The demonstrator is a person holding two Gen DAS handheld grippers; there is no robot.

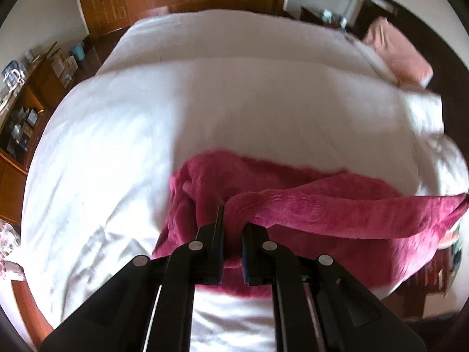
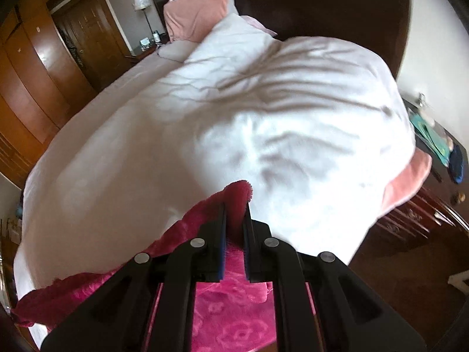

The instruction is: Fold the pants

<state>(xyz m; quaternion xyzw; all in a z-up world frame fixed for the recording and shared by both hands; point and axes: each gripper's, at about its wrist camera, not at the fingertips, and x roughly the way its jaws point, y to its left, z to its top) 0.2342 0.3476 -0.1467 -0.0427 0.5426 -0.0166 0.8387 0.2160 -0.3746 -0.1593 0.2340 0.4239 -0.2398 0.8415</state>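
Note:
Fluffy magenta pants (image 1: 307, 205) hang stretched above a white bed (image 1: 176, 111). In the left wrist view my left gripper (image 1: 233, 220) is shut on a bunched edge of the fabric, which drapes left and runs taut to the right edge of the picture. In the right wrist view my right gripper (image 2: 236, 208) is shut on another edge of the pants (image 2: 234, 199); a fuzzy tip pokes up past the fingertips. More of the flower-patterned cloth hangs below and to the left of that gripper. The two grippers do not see each other.
A white duvet (image 2: 278, 123) is heaped toward the dark headboard (image 2: 293, 3), with pink pillows (image 2: 196, 14) behind it. Wooden wardrobes (image 2: 35, 73) line one side. A dark dresser (image 2: 425, 205) stands at the right; cluttered shelves (image 1: 20, 117) at the left.

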